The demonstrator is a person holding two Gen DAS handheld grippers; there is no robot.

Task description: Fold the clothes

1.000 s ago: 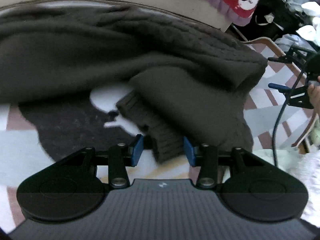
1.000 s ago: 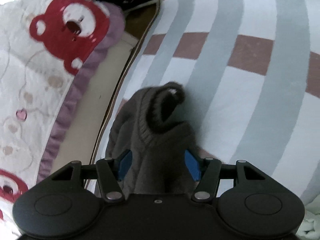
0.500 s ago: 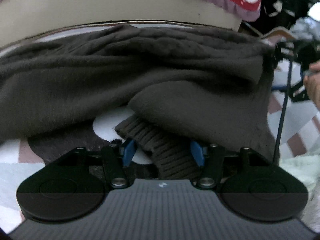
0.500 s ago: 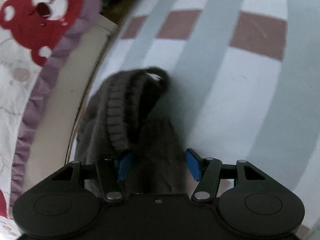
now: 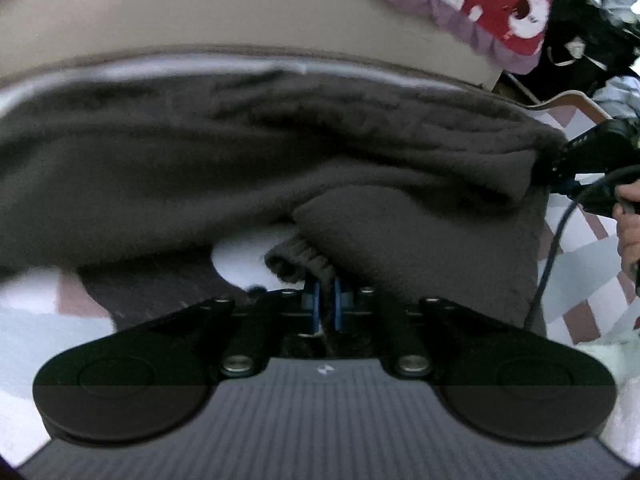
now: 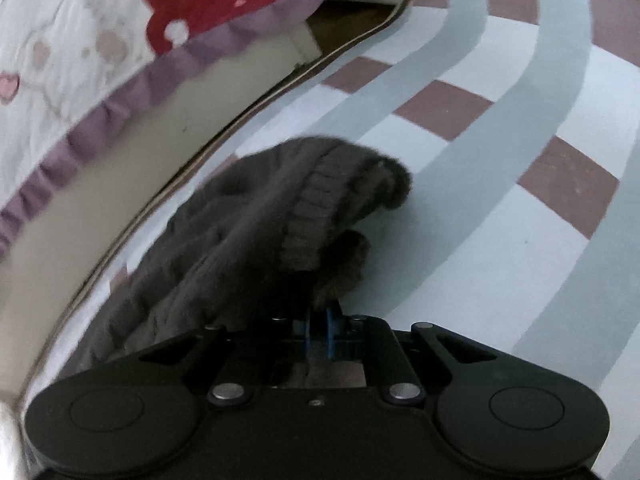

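Pinching knit at both ends, the two grippers hold a dark brown sweater (image 5: 224,184) that lies across a checked sheet (image 6: 500,208), close along a beige bed edge (image 5: 240,20) under a bear-print quilt (image 6: 60,40). The left gripper (image 5: 325,300) has its blue pads drawn nearly together on a ribbed cuff (image 5: 296,260), with the sleeve folded in over the body just ahead of it. The right gripper (image 6: 318,330) is likewise narrowed to a slit on fabric beside a ribbed band (image 6: 316,216) at the sweater's far end; whether that band is the hem or the collar is hard to tell, since the view is blurred. In the left view the right hand (image 5: 628,216) and its rig sit at the sweater's right edge. The step in hand looks like the grasp that starts a fold: both ends are secured and the cloth has not yet been carried over. The next move probably calls for lifting both ends together and level, keeping the knit lightly taut so the tucked sleeve does not slide out, then laying one end over the other with the edges matched.
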